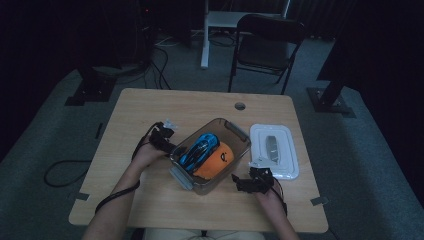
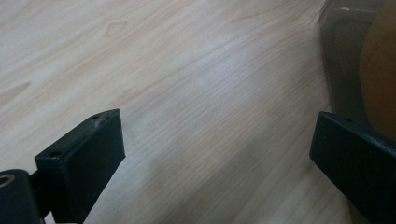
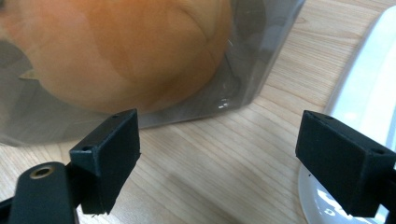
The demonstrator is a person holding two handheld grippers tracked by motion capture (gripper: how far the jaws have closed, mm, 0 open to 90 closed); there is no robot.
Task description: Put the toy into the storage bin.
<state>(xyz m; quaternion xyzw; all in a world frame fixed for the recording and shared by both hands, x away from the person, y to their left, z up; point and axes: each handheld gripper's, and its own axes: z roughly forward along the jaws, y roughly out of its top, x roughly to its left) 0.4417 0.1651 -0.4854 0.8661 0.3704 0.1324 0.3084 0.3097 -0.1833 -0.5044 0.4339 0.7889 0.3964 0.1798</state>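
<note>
From the high view, the box [image 1: 212,156] is sitting mid-table with the blue toy [image 1: 200,148] and orange toy [image 1: 216,161] inside; the lid [image 1: 275,151] is lying beside it toward the table's right edge. The likely step is closing the box, so the lid wants lifting level. The left gripper [image 1: 163,138] is flanking the box's left side, the right gripper [image 1: 252,181] its near corner.

In the left gripper view, the jaws are standing wide apart over bare table [image 2: 187,93].

In the right gripper view, the jaws are gaping, empty, between box [image 3: 261,51] and lid [image 3: 369,88].

Both forearms reach forward — left gripper [image 1: 162,138] and right gripper [image 1: 250,181] each with jaws spread wide.
</note>
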